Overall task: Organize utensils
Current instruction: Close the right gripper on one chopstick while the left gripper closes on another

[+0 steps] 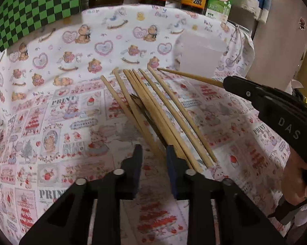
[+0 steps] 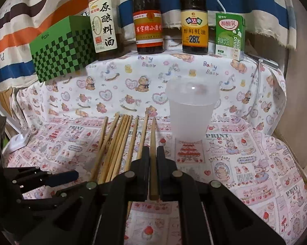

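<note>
Bear-print worktop (image 2: 245,143) below a bottle row: right hand-held gripper (image 2: 153,155) clamped on one chopstick (image 2: 152,143), long axis aimed up-frame just left of the frosted cup (image 2: 191,112); left hand-held gripper (image 1: 153,153) narrowed at the chopstick pile's (image 1: 153,110) near ends, gripping nothing visibly.

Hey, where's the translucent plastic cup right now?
In the right wrist view, the translucent cup stands upright on the printed cloth, right of the chopsticks, in front of the oyster sauce bottle.
</note>
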A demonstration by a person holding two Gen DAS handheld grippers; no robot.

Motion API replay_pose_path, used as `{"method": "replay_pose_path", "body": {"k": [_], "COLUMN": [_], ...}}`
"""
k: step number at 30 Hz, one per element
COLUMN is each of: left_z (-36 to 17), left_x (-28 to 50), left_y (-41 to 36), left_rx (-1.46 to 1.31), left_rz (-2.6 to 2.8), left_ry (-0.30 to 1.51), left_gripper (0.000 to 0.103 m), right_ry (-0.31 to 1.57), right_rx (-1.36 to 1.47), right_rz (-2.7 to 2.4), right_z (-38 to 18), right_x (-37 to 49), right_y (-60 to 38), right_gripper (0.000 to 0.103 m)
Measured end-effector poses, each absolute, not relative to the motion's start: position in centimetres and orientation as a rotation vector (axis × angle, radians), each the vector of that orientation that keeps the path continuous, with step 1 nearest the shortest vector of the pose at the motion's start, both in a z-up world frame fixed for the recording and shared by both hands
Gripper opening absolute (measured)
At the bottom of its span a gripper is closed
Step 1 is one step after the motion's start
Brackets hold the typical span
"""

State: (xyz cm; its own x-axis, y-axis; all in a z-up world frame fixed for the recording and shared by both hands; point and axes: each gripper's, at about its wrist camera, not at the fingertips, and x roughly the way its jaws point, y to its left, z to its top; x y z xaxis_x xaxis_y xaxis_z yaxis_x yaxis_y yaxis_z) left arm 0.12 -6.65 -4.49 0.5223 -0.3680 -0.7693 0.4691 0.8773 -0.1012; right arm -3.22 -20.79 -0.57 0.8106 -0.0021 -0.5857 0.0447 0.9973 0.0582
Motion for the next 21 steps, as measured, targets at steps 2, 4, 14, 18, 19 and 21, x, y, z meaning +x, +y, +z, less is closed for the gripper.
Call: {"method": "replay_pose_path", "body": {"k": [2, 4, 14, 18, 19, 21], "left_z": [-4.9, -5.3, -4.0, -2.2, -1.8, -0.7], "left_x": [0.4, 0.8, 0.4, -0.2, -0.4, -1.0], "left_y": [-6.6, -6.3, -4.7, -3.8, -3.6, -3.1], "left_rx": [0.092, 0.055, 0.002, -0.008, -0.006, -0.013], "left_rz": [-0.517, -0.52, -0.457, -0.411, -0.394, -0.373], "left_ry": [0.935, 0.968, 0.911, 0.813, 0.781, 0.711], "left_gripper": [0.017, 0.011, 0.006, 0.004, 0.004, 0.004], "right_ry": [0.618, 0.613, 0.57, 0.563, 0.558, 0.537], "right_rx": [0.063, 0.064, 0.105, 0.134, 0.137, 0.152], "right_rz": [-0.03, -0.027, -0.039, -0.046, -0.048, -0.051], "right_z": [-0.6, -0.6, 0.2, 0.5, 0.5, 0.8], "right_x": [-3.3, -3.3, -3.9, -4.0, -4.1, -4.3], "right_y": [-20.7, -20.9, -21.7, -22.2, -22.3, -22.5], "right_gripper": [0.006, 0.006, 0.006, 0.006, 0.006, 0.006]}}
